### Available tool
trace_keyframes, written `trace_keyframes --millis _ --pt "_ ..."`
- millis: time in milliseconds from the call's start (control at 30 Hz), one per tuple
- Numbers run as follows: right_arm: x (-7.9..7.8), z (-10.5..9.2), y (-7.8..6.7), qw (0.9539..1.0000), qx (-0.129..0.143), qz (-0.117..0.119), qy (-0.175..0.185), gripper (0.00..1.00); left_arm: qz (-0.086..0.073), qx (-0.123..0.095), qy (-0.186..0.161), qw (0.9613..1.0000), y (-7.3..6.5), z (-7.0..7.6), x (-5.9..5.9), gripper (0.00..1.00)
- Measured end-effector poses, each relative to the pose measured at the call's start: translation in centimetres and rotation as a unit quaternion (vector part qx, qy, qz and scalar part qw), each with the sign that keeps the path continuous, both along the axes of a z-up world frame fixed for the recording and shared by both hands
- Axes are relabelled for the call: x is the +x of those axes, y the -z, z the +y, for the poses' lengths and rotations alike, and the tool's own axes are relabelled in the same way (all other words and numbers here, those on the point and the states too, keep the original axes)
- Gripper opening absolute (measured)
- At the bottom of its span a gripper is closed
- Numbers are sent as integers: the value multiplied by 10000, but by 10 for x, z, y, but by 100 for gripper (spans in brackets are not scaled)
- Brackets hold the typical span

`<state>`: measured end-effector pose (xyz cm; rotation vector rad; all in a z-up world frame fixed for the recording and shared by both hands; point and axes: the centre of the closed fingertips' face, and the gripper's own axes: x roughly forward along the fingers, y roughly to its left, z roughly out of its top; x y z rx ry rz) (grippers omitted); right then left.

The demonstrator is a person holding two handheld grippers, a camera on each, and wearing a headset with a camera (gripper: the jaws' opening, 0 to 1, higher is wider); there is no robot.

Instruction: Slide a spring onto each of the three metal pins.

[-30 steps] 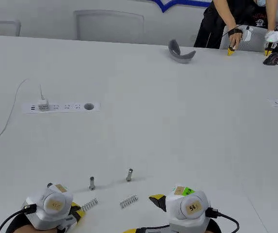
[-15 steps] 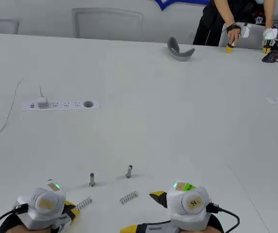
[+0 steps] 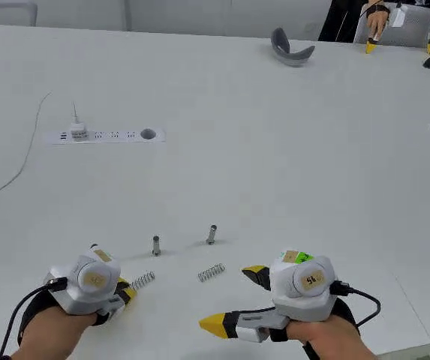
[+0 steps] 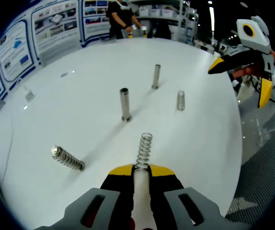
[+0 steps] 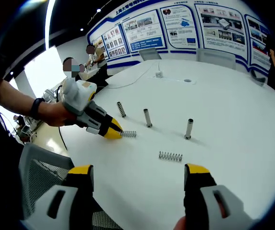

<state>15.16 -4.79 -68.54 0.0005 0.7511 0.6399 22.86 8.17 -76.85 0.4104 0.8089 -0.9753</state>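
Two bare metal pins stand upright on the white table. My left gripper is shut on one end of a spring, which sticks out toward the pins; the same spring rises between the yellow tips in the left gripper view. A second spring lies loose on the table in front of my right gripper, which stands wide open with nothing in it. In the right gripper view that loose spring lies just beyond the open jaws. A third coiled piece lies to the left; whether a pin is inside it I cannot tell.
A white power strip with a plug and cable lies at the left middle of the table. A grey curved object rests at the far side. Another person's hands work with grippers at the far right corner. The table's near edge runs just right of my right hand.
The head camera has tilted down and shifted, so everything sits higher in the picture. Grippers, springs and pins keep about the same places relative to one another.
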Motion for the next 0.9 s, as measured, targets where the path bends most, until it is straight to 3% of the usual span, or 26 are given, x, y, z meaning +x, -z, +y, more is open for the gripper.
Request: trace_keyframes --millis 333,667,800,900 --pt "2 3 -2 10000 10 -23 -13 79 -31 59 228 9997 0 -6 2 16" --pt "-1 1 0 10000 7 12 1 78 -228 310 692 9969 0 -15 0 11" --pt "-1 0 1 10000 10 18 15 78 -112 326 655 9973 0 -17 -1 10" --pt "0 -1 0 10000 52 20 53 78 -47 173 560 9983 -6 -20 -2 10"
